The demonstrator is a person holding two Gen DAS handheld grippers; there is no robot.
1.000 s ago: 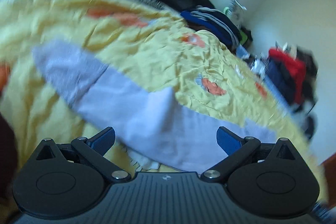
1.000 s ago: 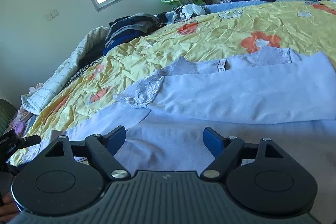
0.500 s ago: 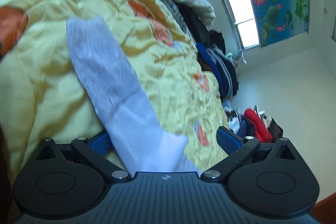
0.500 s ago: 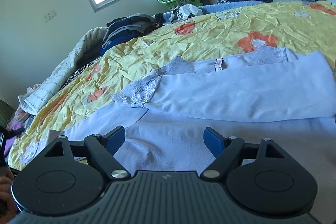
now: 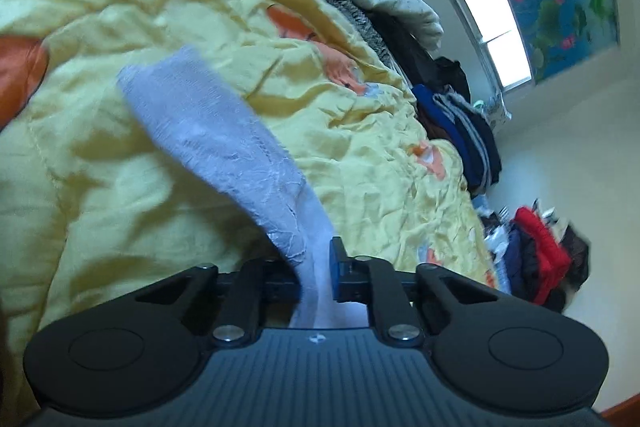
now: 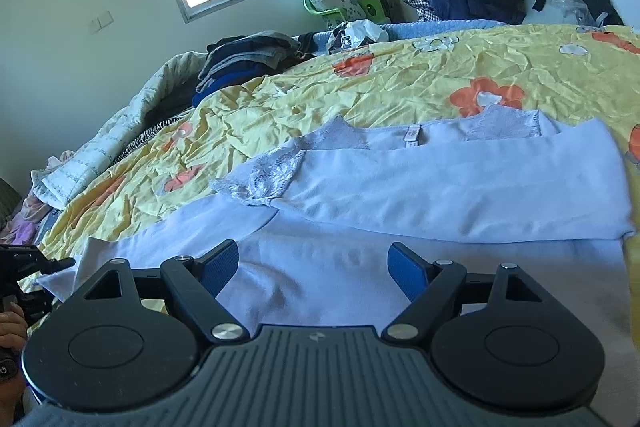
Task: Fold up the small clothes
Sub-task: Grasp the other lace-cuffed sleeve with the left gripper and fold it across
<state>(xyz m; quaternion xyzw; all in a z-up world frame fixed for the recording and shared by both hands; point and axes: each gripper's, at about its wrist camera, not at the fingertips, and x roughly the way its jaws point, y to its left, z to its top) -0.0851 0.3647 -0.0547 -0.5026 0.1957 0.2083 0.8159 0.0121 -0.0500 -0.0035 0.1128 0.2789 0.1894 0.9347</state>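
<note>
On a bed spread with a crumpled yellow flowered quilt [image 6: 400, 87], a pale lilac lace-trimmed top [image 6: 460, 187] lies flat, one side folded in, while the left gripper [image 5: 316, 267] is closing on its lace-ended sleeve [image 5: 224, 143], seemingly to fold it inward, and the right gripper [image 6: 312, 267] hovers wide open, holding nothing.

Left hand-held gripper [image 5: 316, 273] and right hand-held gripper [image 6: 314, 269]: black linkage arms, round black hubs, silver screws, ribbed grey housing, blue pads [image 6: 404, 271]
</note>
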